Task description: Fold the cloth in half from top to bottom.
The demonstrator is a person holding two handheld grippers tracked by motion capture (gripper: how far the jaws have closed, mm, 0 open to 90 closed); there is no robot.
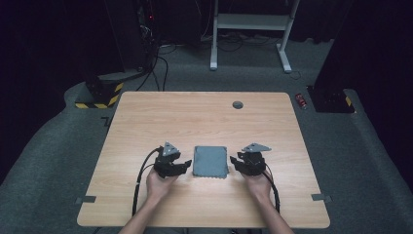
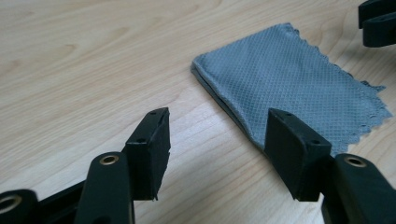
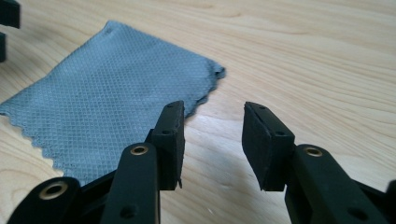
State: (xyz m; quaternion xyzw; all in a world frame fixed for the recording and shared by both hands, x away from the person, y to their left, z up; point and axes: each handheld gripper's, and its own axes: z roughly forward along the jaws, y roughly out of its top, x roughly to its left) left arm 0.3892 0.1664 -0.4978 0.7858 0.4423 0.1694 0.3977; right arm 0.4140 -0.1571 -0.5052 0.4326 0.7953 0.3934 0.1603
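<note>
A folded grey mesh cloth (image 1: pixel 211 161) with a scalloped near edge lies flat on the wooden table (image 1: pixel 195 117), between my two hands. My left gripper (image 1: pixel 184 166) sits just to its left, jaws open and empty; in the left gripper view (image 2: pixel 217 128) the cloth (image 2: pixel 289 79) lies ahead and to the right, with the right gripper (image 2: pixel 377 23) beyond it. My right gripper (image 1: pixel 235 161) rests just right of the cloth, also open and empty. In the right gripper view (image 3: pixel 212 119) the cloth (image 3: pixel 107 88) lies ahead to the left, apart from the pads.
A round cable hole (image 1: pixel 237 105) sits near the table's far edge. Tape strips (image 1: pixel 85 199) (image 1: pixel 320 197) mark the near corners. Past the table stand a white desk frame (image 1: pixel 251 22), a yellow-black striped base (image 1: pixel 100 95) and a small red object (image 1: pixel 301 101) on the carpet.
</note>
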